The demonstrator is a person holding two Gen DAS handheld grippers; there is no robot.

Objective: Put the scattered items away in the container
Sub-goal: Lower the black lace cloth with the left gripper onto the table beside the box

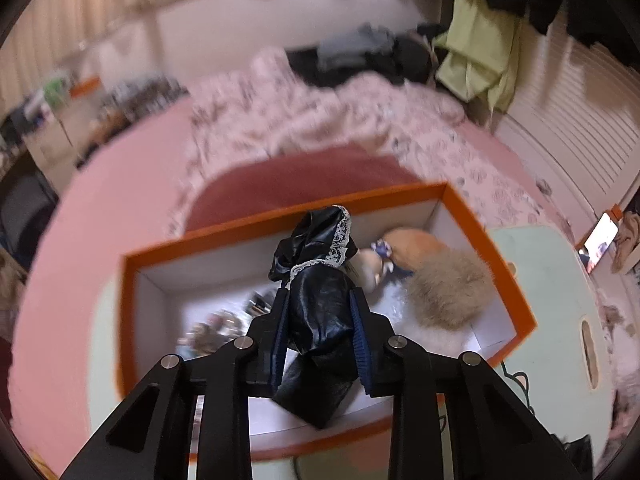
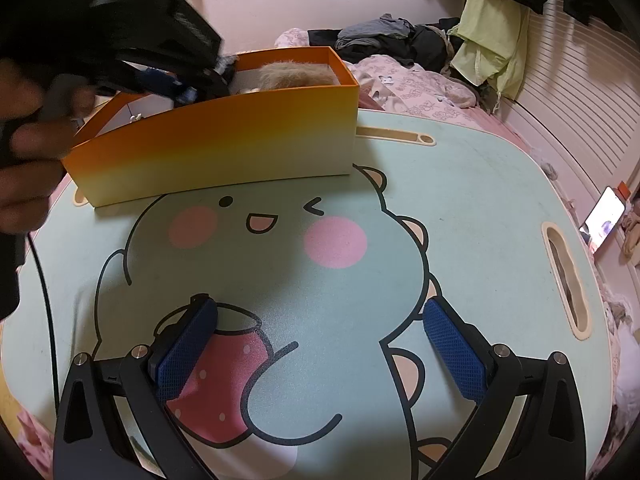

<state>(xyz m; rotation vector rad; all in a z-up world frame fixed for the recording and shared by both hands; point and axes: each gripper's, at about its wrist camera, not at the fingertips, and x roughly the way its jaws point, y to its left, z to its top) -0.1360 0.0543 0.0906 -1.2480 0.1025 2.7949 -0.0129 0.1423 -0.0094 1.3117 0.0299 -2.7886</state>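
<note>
Hanging over the orange box [image 1: 288, 216], the left gripper [image 1: 320, 320] has its jaws pinched on a black satin garment with white lace trim [image 1: 320, 280], which sits at the centre of the left wrist view and droops below the blue pads toward 6 o'clock; inside the box, at about 3 o'clock from the garment, lie a fluffy beige pom-pom [image 1: 448, 292] and an orange plush toy [image 1: 416, 240], while some small blurred items [image 1: 224, 324] sit at 9 o'clock, too smeared to name. The slack cloth could, I judge, drape across the near wall at 6 o'clock if it is let go here, because its lower end hangs close to that rim, and slippery satin may slide out rather than drop in. In the right wrist view the right gripper [image 2: 320, 344] has its jaws spread wide and holds nothing, low over the pale green cartoon tabletop [image 2: 460, 208]; the box stands at 11 o'clock with the left gripper above its far-left end, and no loose items show on the mat. A careless sweep of the left tool could nudge the light box along the smooth top
</note>
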